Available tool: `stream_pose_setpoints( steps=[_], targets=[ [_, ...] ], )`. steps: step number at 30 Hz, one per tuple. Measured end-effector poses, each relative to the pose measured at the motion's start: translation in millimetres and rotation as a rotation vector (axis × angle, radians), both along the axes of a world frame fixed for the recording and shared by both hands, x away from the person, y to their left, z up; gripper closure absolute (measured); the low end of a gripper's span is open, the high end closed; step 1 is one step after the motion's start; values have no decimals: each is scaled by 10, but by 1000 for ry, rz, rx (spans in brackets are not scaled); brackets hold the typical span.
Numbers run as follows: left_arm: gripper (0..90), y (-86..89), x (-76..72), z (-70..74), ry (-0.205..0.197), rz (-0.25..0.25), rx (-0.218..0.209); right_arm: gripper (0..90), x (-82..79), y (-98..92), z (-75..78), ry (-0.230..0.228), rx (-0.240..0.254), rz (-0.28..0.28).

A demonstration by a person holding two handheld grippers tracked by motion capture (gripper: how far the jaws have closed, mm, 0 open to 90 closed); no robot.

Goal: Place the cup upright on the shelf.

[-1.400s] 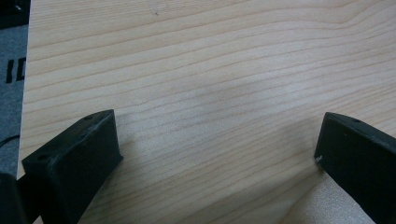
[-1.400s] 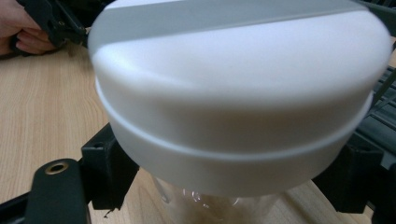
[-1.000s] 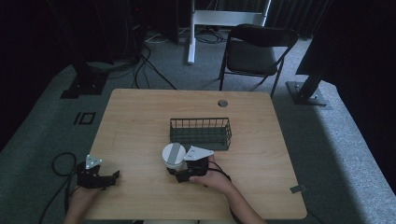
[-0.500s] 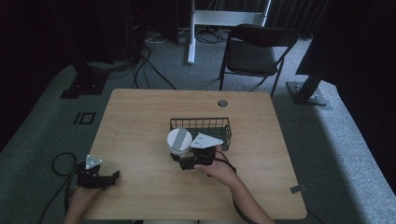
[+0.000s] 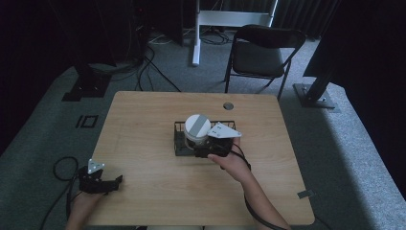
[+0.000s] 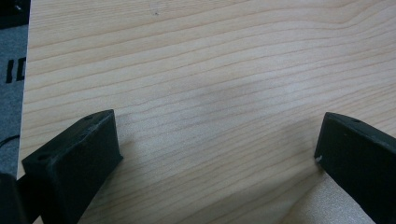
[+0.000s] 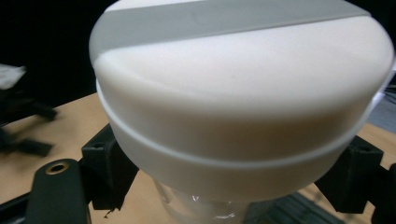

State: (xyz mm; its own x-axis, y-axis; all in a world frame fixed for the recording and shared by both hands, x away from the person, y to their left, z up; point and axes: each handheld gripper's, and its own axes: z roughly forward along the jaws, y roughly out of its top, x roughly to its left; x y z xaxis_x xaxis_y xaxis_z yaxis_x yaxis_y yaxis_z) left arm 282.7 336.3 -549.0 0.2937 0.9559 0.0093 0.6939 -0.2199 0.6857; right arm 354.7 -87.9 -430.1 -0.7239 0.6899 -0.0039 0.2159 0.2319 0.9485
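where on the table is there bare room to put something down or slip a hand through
The table is bare along its whole left half, between the left gripper and the wire basket, and on the far strip past the basket. The near right corner is free too. It is crowded at the middle, where the right gripper holds the white-lidded jar over the basket.

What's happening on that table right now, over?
Right tool shut on white-lidded jar, held over wire basket. Left tool open, idle at table corner. Nothing in the way.

White-lidded clear jar (image 5: 197,128) with grey stripe across its top, upright, over the black wire basket (image 5: 180,143).
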Motion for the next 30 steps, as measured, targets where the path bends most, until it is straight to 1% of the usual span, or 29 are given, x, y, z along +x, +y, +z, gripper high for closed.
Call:
stream_pose_setpoints(
  steps=[7, 8, 10, 12, 13, 14, 16, 17, 19, 21, 22, 23, 25, 26, 30],
  targets=[
    [1, 1, 0, 1, 1, -1, 1, 183, 140, -118, 56, -7, 2, -135],
    [1, 0, 0, 1, 1, 0, 1, 183, 162, -138, 58, -10, -6, -150],
    [1, 0, 0, 0, 0, 1, 0, 183, 205, -178, 58, -2, -5, -179],
    [1, 0, 0, 0, 0, 0, 0, 183, 245, -218, 53, -7, -20, -213],
    [1, 0, 0, 0, 0, 1, -1, 183, 265, -238, 49, -4, -29, -222],
    [1, 0, 0, 1, 1, 0, 0, 183, 282, -258, 43, 3, -24, -239],
    [1, 1, 0, 1, 0, 0, 1, 183, 319, -290, 23, 6, -44, -269],
    [1, -1, 0, 0, 0, 1, -1, 183, 340, -313, 8, 16, -43, -291],
    [1, -1, 0, 0, 1, 0, -1, 183, 366, -339, -16, 14, -58, -319],
    [2, 0, 0, 0, 1, 0, 0, 183, 392, -369, -45, 37, -64, -335],
    [1, -1, 0, 0, 1, 0, -1, 183, 401, -378, -63, 39, -65, -345],
    [1, -1, 0, 0, 0, 1, -1, 183, 408, -381, -81, 40, -80, -352],
    [1, 0, 0, 0, 0, 0, -1, 183, 424, -392, -119, 54, -85, -365],
    [1, 0, 0, 0, 1, 0, -1, 183, 432, -398, -137, 57, -95, -366],
    [1, 0, 0, 0, 1, 0, -1, 183, 458, -422, -207, 84, -95, -388]
  ],
)
